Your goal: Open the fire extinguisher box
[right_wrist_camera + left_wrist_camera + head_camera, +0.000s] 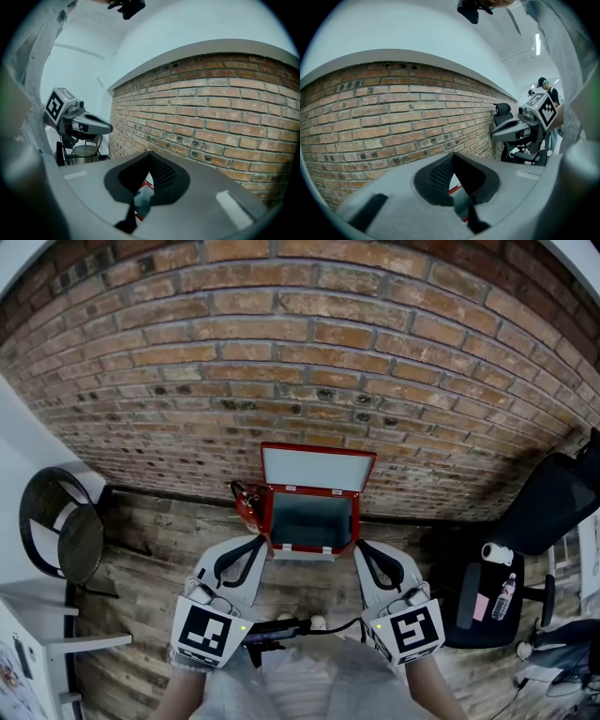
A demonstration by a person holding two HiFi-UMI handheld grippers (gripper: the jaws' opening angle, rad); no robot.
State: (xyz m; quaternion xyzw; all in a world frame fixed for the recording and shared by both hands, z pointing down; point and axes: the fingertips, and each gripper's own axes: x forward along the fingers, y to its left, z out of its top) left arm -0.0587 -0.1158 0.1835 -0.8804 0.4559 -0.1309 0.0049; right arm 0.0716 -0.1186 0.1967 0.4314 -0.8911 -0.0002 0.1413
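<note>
The red box (309, 521) stands on the floor (150, 554) against the brick wall (281, 352), lid (317, 468) already up. The left gripper (262, 542) and right gripper (362, 547) hover at its front, fingers together, empty. Best to back away straight, without knocking the lid.

The red metal fire extinguisher box (312, 526) is standing on the wooden plank floor (159, 549), backed against the brick wall (281, 352). Its hinged metal lid (317, 468) is standing up behind it, along the bricks. A red fire extinguisher (247, 504) is sitting just beside the box, on its left. The left gripper (262, 540) is hanging before the box's left front corner and the right gripper (360, 546) before its right one. A black round wire chair (61, 531) is standing well off to the left. A black office chair (544, 507) is sitting to the right, with a clear plastic bottle (504, 596) lying on its seat.
</note>
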